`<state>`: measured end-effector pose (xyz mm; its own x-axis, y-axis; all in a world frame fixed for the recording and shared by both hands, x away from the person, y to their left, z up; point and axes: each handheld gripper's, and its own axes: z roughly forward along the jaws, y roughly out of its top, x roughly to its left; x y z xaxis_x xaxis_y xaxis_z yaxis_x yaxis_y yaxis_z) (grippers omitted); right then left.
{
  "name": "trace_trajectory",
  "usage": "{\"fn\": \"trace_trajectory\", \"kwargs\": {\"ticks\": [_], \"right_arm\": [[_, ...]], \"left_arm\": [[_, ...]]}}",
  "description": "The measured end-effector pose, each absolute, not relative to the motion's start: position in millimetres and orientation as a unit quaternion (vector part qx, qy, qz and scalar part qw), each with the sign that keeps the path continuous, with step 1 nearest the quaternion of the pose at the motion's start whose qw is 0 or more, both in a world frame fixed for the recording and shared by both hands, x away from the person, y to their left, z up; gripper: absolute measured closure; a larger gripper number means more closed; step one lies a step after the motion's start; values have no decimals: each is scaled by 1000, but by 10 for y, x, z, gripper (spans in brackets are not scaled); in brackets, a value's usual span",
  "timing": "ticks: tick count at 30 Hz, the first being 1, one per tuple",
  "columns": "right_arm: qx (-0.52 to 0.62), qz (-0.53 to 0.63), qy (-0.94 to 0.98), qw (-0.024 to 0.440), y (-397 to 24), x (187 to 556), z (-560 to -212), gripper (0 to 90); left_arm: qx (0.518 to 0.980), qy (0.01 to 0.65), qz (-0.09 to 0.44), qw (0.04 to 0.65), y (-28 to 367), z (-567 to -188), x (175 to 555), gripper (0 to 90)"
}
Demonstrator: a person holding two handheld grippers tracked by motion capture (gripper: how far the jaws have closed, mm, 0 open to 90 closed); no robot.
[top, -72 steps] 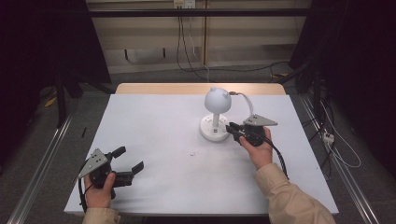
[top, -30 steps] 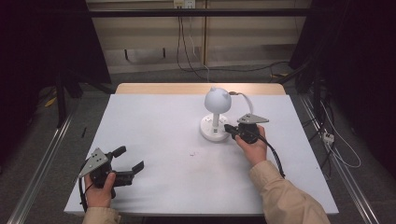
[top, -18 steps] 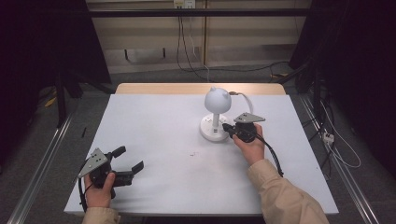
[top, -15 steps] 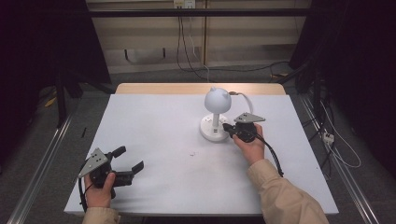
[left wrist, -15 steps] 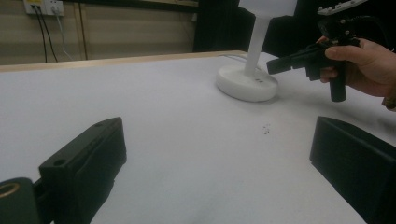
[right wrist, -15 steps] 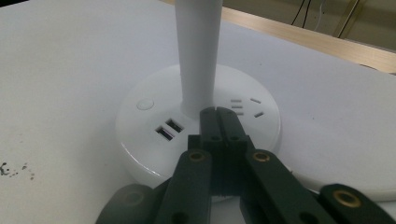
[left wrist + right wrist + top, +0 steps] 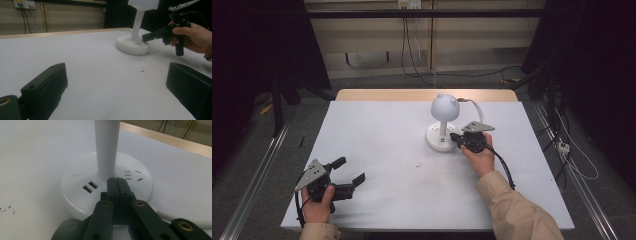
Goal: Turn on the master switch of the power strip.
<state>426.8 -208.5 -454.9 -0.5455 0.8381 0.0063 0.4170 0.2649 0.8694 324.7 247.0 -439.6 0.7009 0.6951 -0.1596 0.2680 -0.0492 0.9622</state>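
Right tool (image 7: 456,138) nearer lamp base (image 7: 437,143)

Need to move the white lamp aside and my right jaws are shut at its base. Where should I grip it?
Judging by shape, grip the lamp by its slim upright stem, jaws opened, approaching level from the right gripper side; the round base looks too wide.

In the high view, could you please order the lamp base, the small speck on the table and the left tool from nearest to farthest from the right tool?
1. Lamp base: white disc right at the tip of the right tool.
2. Small speck: on the table nearer the person, toward the middle.
3. Left tool: at the near left corner, jaws open.
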Motion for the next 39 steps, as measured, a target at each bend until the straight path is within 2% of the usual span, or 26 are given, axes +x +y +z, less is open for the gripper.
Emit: {"fn": "trace_trajectory", "kwargs": {"ticks": [39], "right_arm": [[410,449,760,230,-2109,4283,-4581,900]], "left_arm": [[702,340,178,600,2455,-4386,3235,33]]}}
